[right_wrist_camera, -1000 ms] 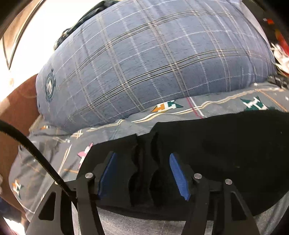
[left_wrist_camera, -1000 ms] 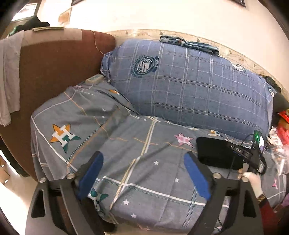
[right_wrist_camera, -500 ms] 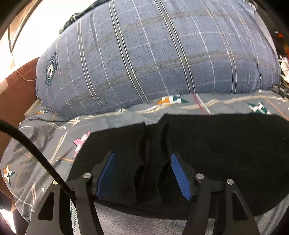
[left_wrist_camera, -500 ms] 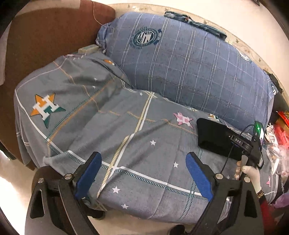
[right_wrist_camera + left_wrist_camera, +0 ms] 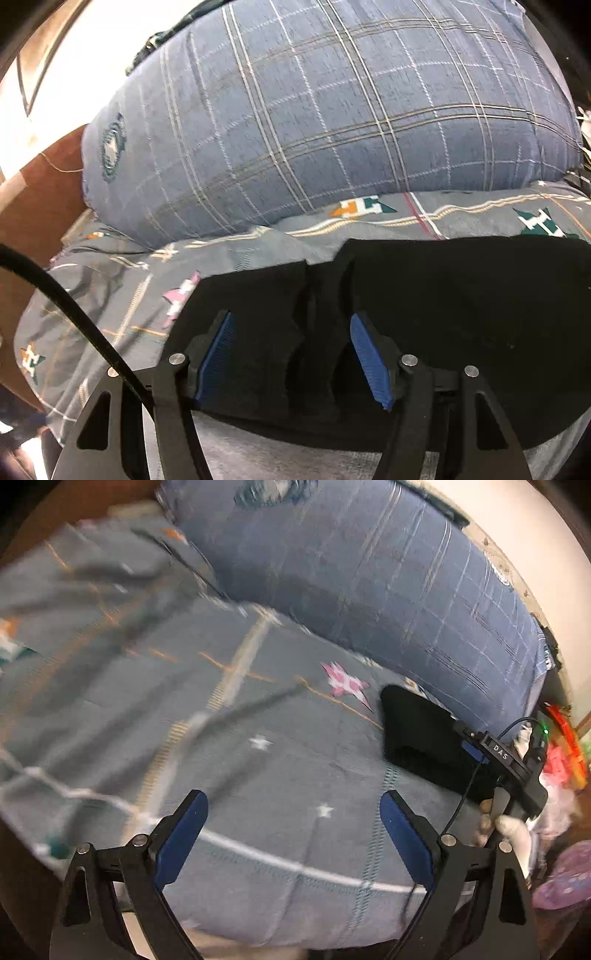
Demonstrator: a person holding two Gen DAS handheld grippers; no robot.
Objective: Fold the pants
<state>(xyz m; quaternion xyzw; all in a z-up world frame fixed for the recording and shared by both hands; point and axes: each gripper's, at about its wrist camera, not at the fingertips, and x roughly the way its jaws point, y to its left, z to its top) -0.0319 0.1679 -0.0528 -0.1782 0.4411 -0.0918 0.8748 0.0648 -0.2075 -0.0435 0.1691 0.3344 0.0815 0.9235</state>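
Evidently the left tool [image 5: 293, 843] has dropped and tipped forward over the last second: its view, which took in the brown headboard and the whole pillow [image 5: 369, 579], now looks steeply down onto the grey star-print sheet [image 5: 258, 760] near the bed's edge, smeared with motion blur. Its jaws are spread wide with nothing between them but sheet. The pants [image 5: 424, 295], black and lying flat on the bed below the plaid pillow, sit well to the right in that view, near the other tool, so the left one has come lower but is not yet at the cloth.

The right tool [image 5: 291, 356] has scarcely shifted. It hovers low over the near edge of the pants, pointing down at a slant, jaws parted to either side of a rumpled vertical ridge in the dark fabric. The blue pads [image 5: 218, 350] do not appear to press on the cloth; whether the tips brush it is hard to tell against the black.

My reading is that the fold has not begun: the garment lies spread, neither tool holds it, and the left is on its way to join the right. A hand [image 5: 506, 827] shows at the right tool's grip in the left view.
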